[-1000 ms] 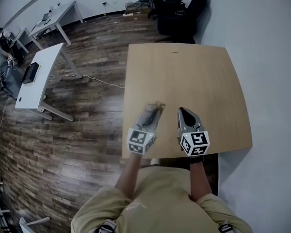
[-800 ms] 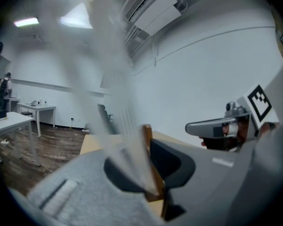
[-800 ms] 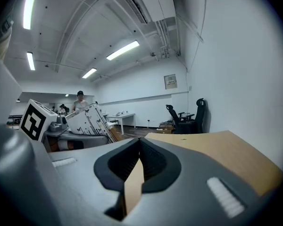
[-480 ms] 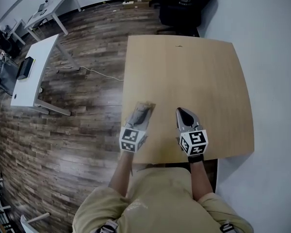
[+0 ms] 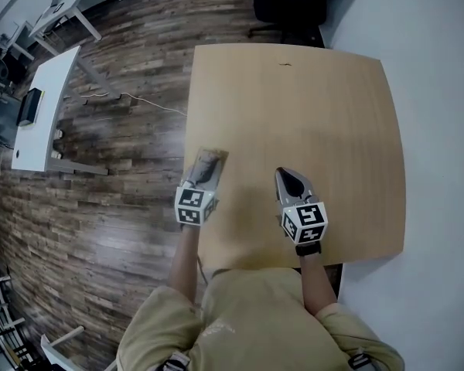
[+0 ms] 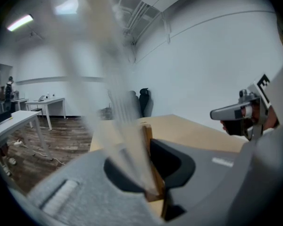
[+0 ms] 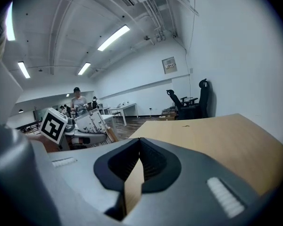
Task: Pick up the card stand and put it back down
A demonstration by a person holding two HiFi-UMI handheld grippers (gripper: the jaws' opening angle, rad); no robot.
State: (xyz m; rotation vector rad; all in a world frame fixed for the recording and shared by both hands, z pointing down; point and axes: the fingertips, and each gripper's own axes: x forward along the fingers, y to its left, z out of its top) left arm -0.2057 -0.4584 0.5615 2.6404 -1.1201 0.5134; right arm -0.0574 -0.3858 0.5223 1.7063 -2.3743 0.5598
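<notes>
Left gripper (image 5: 206, 167) fingers clamped on wood-and-clear-plastic card stand (image 6: 147, 138), right gripper (image 7: 137, 150) fingers together

open: table (image 5: 317, 99) past right hand-held gripper (image 5: 283, 175) | blocked: wall (image 5: 441, 130) beside right edge

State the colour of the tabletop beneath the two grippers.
The tabletop is light tan wood grain, clearest in the head view.

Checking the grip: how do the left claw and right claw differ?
The left claw is clamped on the card stand; the right claw is shut on nothing. The left claw is at the table's left edge; the right claw is further in. Both point forward.
</notes>
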